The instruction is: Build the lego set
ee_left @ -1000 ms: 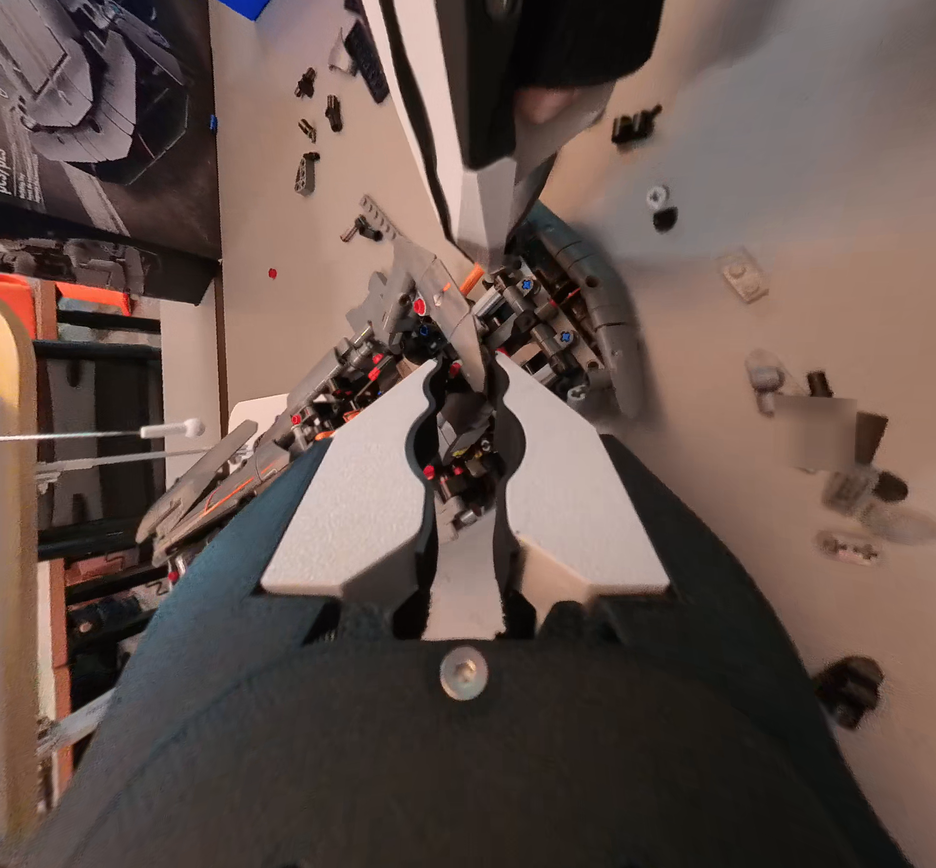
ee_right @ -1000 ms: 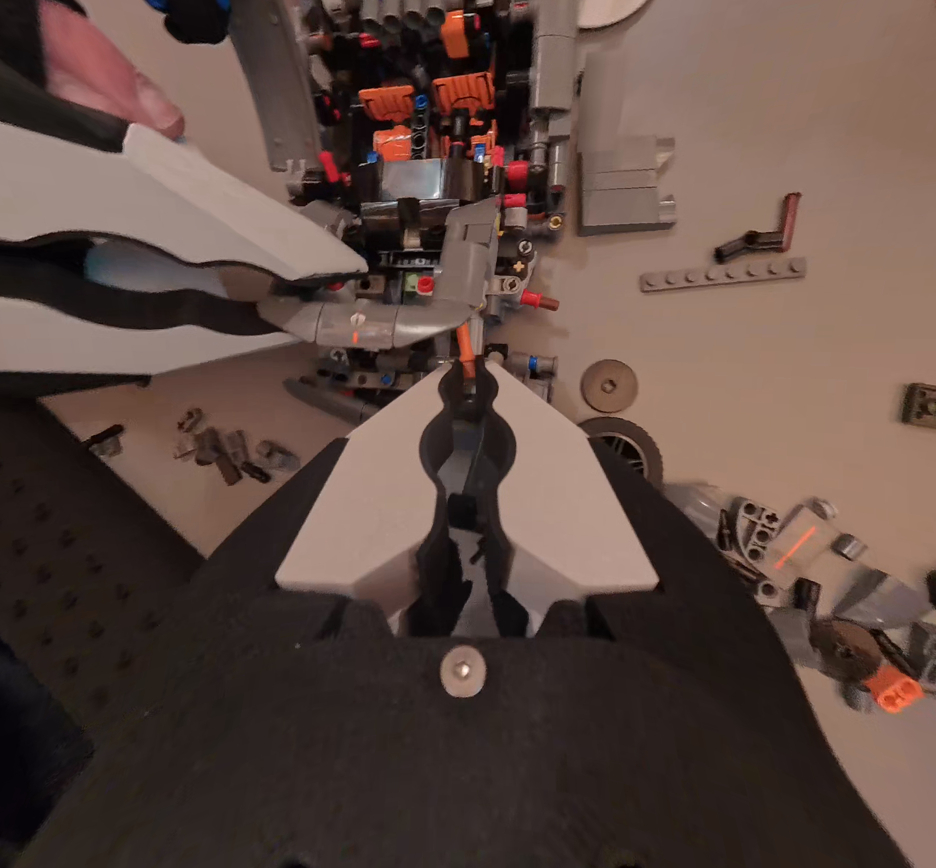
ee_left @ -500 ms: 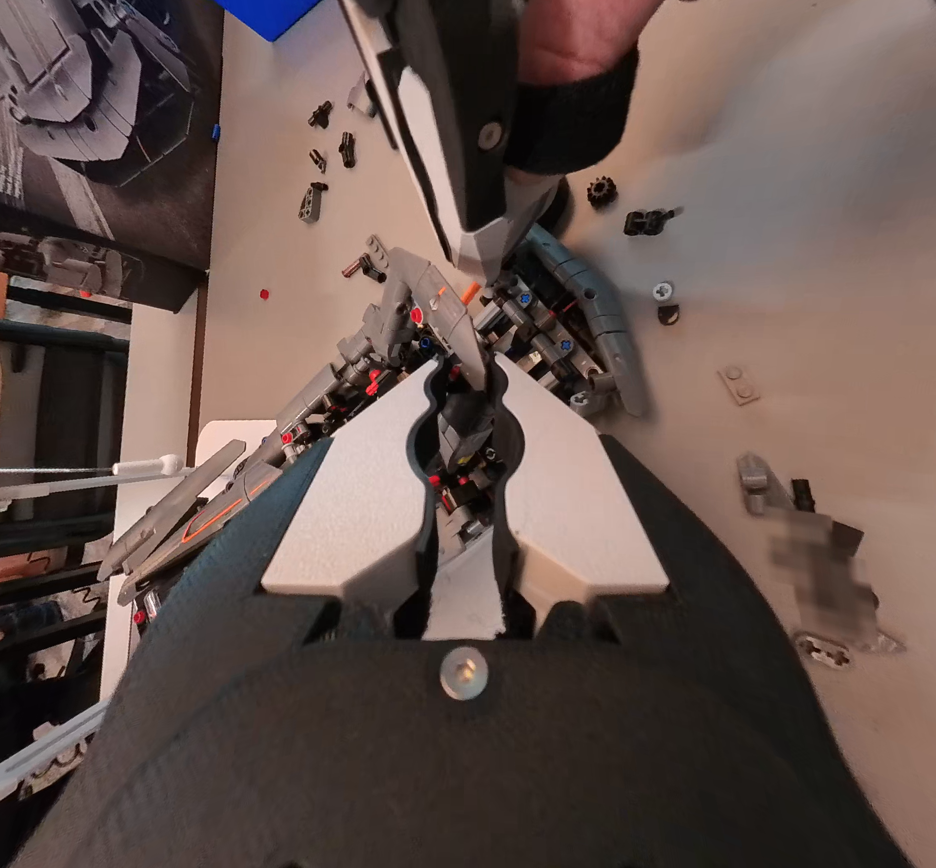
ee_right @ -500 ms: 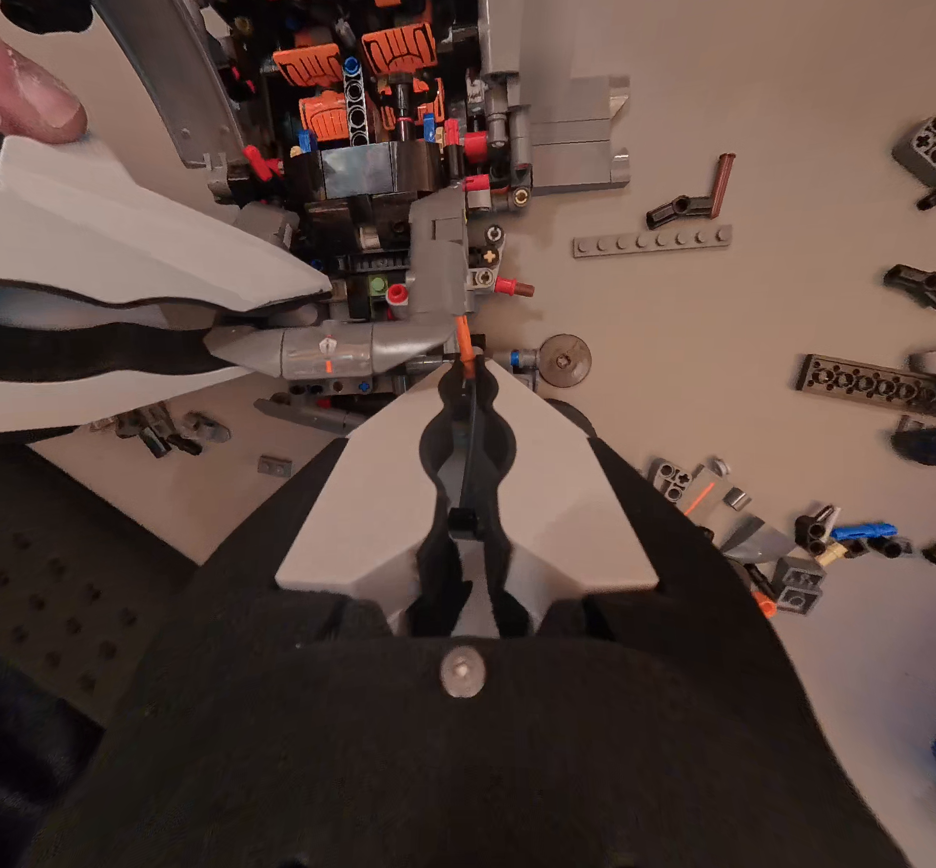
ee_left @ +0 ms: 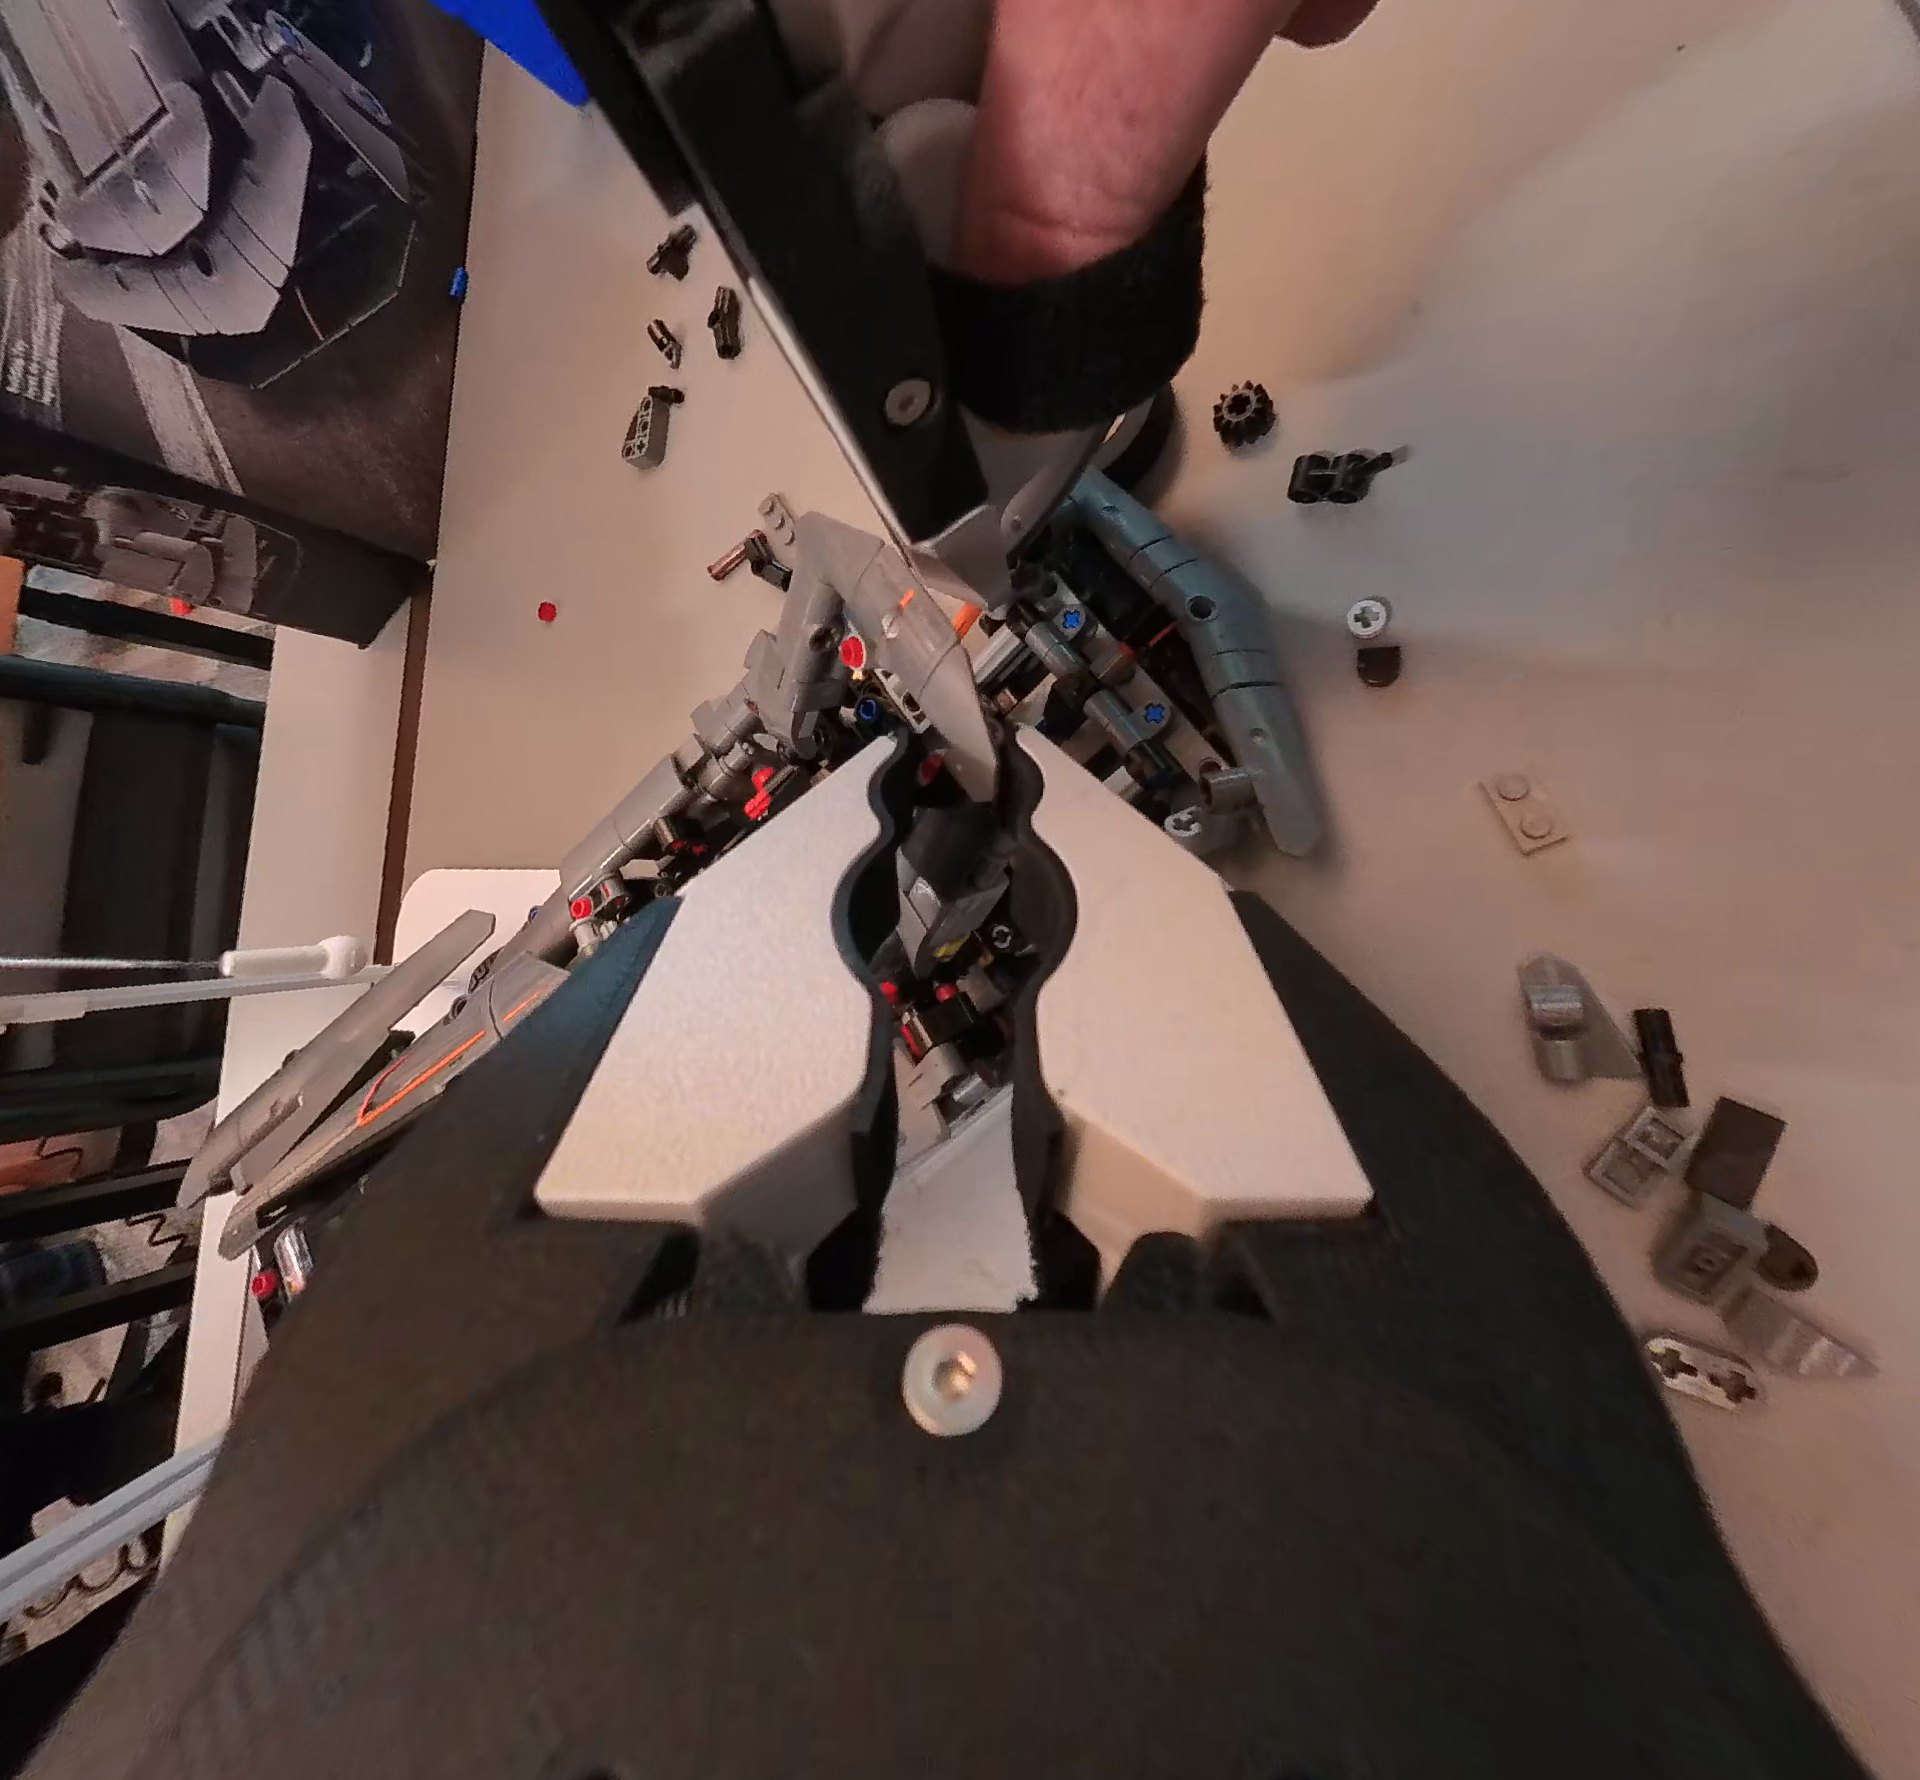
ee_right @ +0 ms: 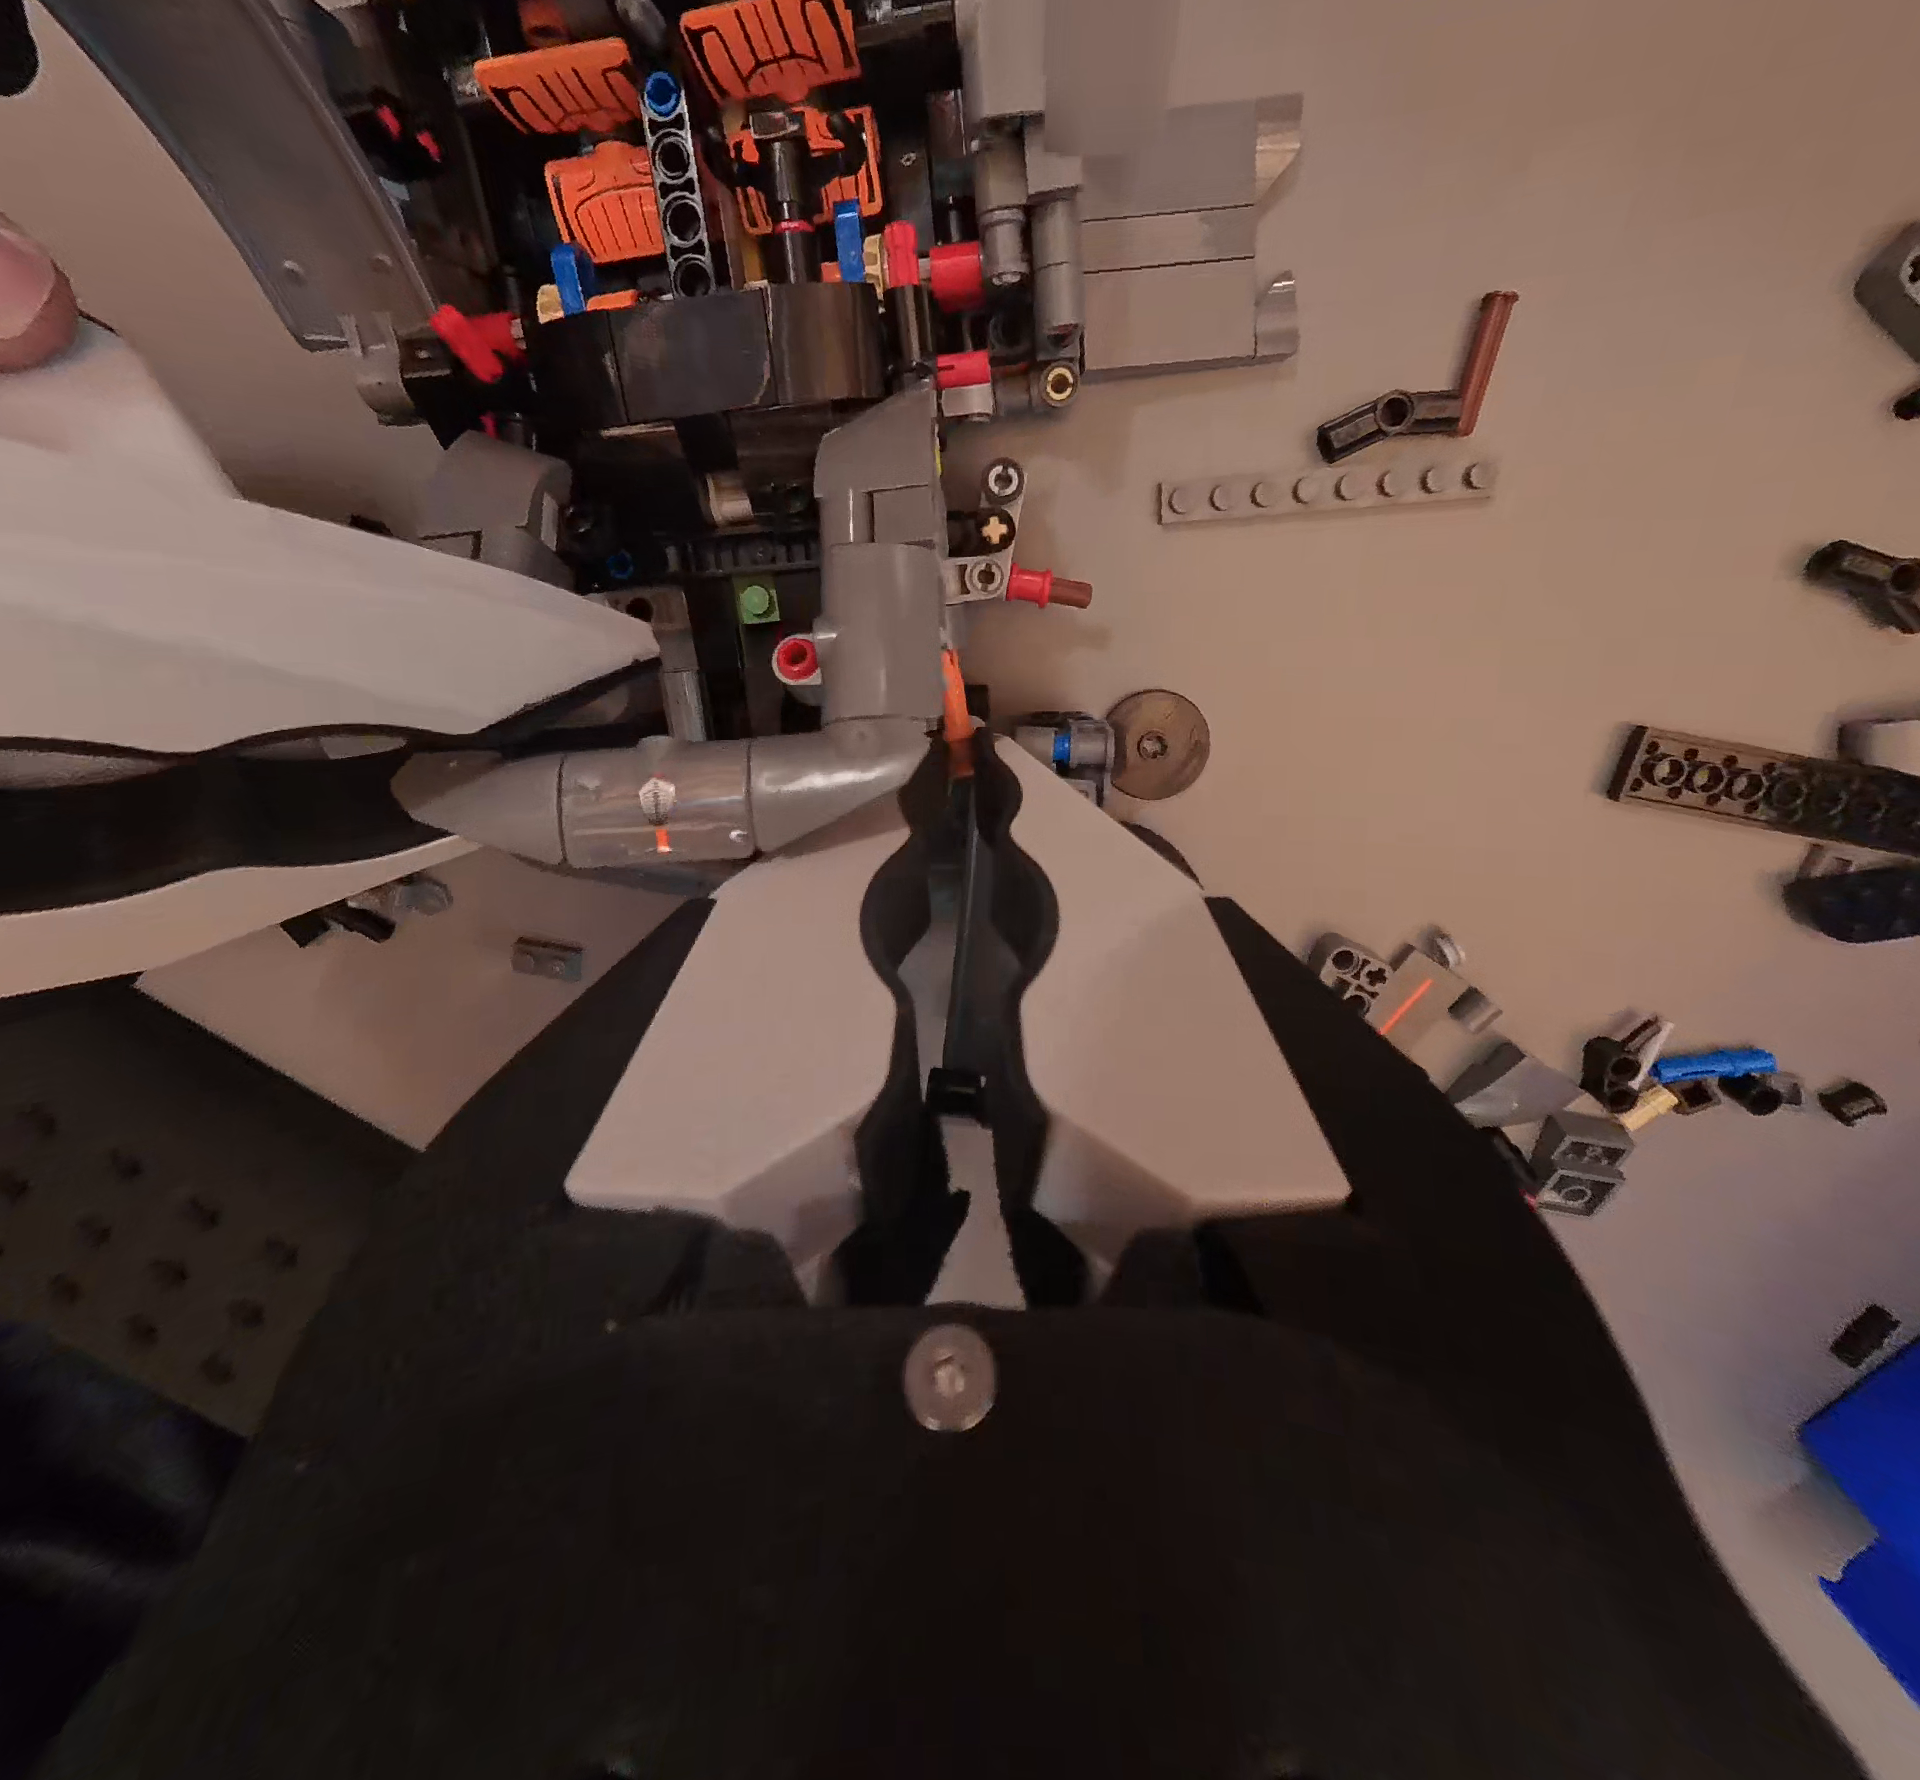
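A half-built grey and black lego car (ee_left: 1091, 670) with orange seats lies on the beige table (ee_left: 1558, 380); the right wrist view shows it from above (ee_right: 727, 359). My left gripper (ee_left: 956, 764) is shut on the car's grey pointed panel (ee_left: 914, 650). It comes in from the left of the right wrist view (ee_right: 540, 754), with the panel (ee_right: 665, 805) sticking out of it. My right gripper (ee_right: 961, 754) is shut on a thin black rod (ee_right: 964, 899) whose orange tip (ee_right: 954, 702) touches the car beside the panel. It reaches down from the top of the left wrist view (ee_left: 961, 577), held by a hand.
Loose parts lie around: a long grey plate (ee_right: 1325, 494), a dark disc (ee_right: 1156, 743), a black holed plate (ee_right: 1766, 790), a small pile (ee_right: 1507, 1076), grey bits (ee_left: 1662, 1159) and a black gear (ee_left: 1244, 411). The set's box (ee_left: 208, 172) stands at the left. A blue box (ee_right: 1870, 1502) is near. Across from one pair of fingers to the other is roughly 6 cm.
Both views slid over the table, mostly in the first half second; the car stayed in both grips. The hand on the right gripper has come further into the left wrist view.
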Demonstrator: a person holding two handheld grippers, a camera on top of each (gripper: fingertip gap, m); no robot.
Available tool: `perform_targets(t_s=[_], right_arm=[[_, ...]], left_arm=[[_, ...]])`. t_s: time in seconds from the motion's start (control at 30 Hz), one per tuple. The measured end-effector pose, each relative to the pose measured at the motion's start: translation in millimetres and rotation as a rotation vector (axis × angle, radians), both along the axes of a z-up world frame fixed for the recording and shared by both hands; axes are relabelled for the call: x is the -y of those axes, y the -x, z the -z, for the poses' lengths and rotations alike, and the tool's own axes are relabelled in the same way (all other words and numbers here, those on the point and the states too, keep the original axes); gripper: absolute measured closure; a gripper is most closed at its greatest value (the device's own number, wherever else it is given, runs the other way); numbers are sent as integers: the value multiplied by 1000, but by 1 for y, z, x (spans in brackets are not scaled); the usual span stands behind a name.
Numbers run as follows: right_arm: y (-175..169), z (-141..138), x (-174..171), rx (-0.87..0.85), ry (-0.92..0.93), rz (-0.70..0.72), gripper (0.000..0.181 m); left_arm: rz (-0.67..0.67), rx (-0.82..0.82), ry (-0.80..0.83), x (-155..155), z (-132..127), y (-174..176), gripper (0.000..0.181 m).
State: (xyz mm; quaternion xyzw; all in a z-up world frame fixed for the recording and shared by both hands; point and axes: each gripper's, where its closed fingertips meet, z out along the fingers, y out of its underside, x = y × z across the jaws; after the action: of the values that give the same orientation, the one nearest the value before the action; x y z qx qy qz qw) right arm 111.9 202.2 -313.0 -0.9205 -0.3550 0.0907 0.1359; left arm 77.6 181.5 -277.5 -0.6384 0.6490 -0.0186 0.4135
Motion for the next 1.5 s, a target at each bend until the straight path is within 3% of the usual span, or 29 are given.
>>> perform_targets(t_s=[0.27,0.53,0.77,0.83,1.0,1.3,1.5], right_arm=[[1,0,-3,-45,-28,49,180],[3,0,-5,-89,-33,53,180],[4,0,-7,-105,-21,43,180],[4,0,-7,-104,-18,38,180],[5,0,-8,-122,-12,33,180],[5,0,-10,-164,-4,29,180],[6,0,-9,-178,3,27,180]], left_arm=[[-16,-2,47,1,3,2,161],[-42,-101,197,3,11,14,115],[-31,-254,150,-10,12,13,98],[-38,-296,241,-9,16,16,92],[-31,-354,271,-24,15,15,97],[-133,-599,469,-28,39,43,66],[-102,-620,523,-29,39,47,75]])
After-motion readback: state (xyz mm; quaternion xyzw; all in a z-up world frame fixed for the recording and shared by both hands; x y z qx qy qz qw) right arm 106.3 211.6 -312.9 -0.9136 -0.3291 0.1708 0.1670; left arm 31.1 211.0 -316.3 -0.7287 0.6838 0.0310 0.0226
